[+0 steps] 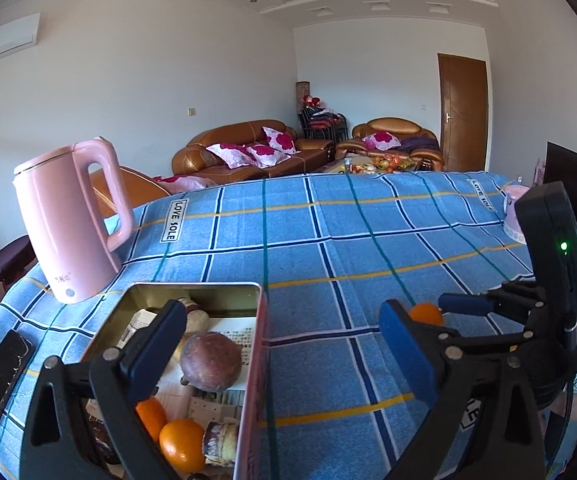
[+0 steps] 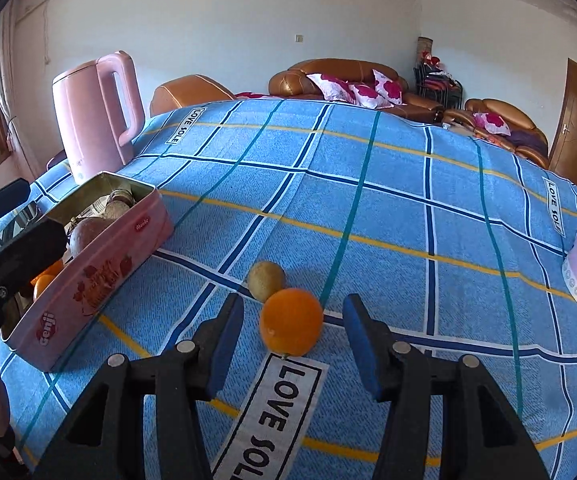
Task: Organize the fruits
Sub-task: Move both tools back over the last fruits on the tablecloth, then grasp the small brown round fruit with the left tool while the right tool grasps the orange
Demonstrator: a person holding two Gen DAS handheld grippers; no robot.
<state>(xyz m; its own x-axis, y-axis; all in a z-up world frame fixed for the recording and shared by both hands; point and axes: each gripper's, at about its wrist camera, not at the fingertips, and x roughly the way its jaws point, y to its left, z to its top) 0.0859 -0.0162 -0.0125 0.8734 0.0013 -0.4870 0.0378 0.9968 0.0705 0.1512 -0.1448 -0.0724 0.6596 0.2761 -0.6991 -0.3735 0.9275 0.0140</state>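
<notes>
Phone (image 1: 2,376) and pink kettle (image 1: 68,224) far left on blue plaid counter (image 2: 368,200). Pink tin (image 2: 88,288): two oranges, one passion fruit (image 1: 210,360). Left gripper (image 1: 280,344) jaws released above. Right gripper (image 2: 292,344) jaws released, straddling one orange (image 2: 291,322); one kiwi (image 2: 265,280) touching.

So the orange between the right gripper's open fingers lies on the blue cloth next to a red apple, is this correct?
Not quite. In the right wrist view, the orange lies on the blue cloth between the right gripper fingers, but beside it is a brownish-green kiwi, not a red apple.
</notes>
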